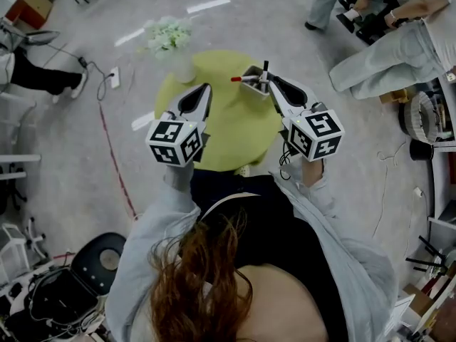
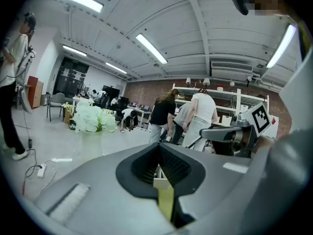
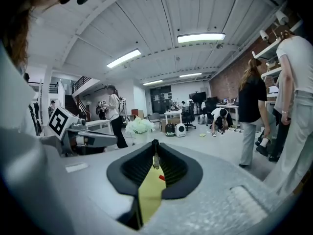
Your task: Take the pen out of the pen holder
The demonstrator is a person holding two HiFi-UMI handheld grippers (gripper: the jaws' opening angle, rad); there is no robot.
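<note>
Setting: round yellow-green table (image 1: 226,137) at centre of the head view, on a grey floor; the person stands at its near edge.
Right gripper (image 1: 268,84): reaches in from centre right of the head view towards the table's far edge; jaws closed on a black pen, nearly together with only the thin shaft between the pad tips.
Black pen (image 1: 265,68): upright in the right gripper's jaw tips, its top sticking up past them; upper centre of the head view, just beside the pen holder. In the right gripper view it is a slim vertical sliver (image 3: 155,160) at the very tip of the jaws. Whether its lower end is clear of the holder cannot be told.
Pen holder (image 1: 251,77): small pale box on the far edge of the table, directly left of the right gripper's tips.
Red-tipped pen (image 1: 237,79): juts out leftwards from the holder, lying roughly level.
Left gripper (image 1: 207,88): centre left of the head view, over the table's left half, well apart from the holder; jaws closed tip to tip with nothing between them.
Marker cubes: one on each gripper, left (image 1: 174,142) and right (image 1: 318,135), nearest the person.
Vase of white flowers (image 1: 173,43): on the table's upper-left edge, beyond the left gripper.
Bystanders (image 1: 399,38): upper right corner of the head view, on the floor beyond the table.
Power strip (image 1: 114,77): on the floor, upper left.
</note>
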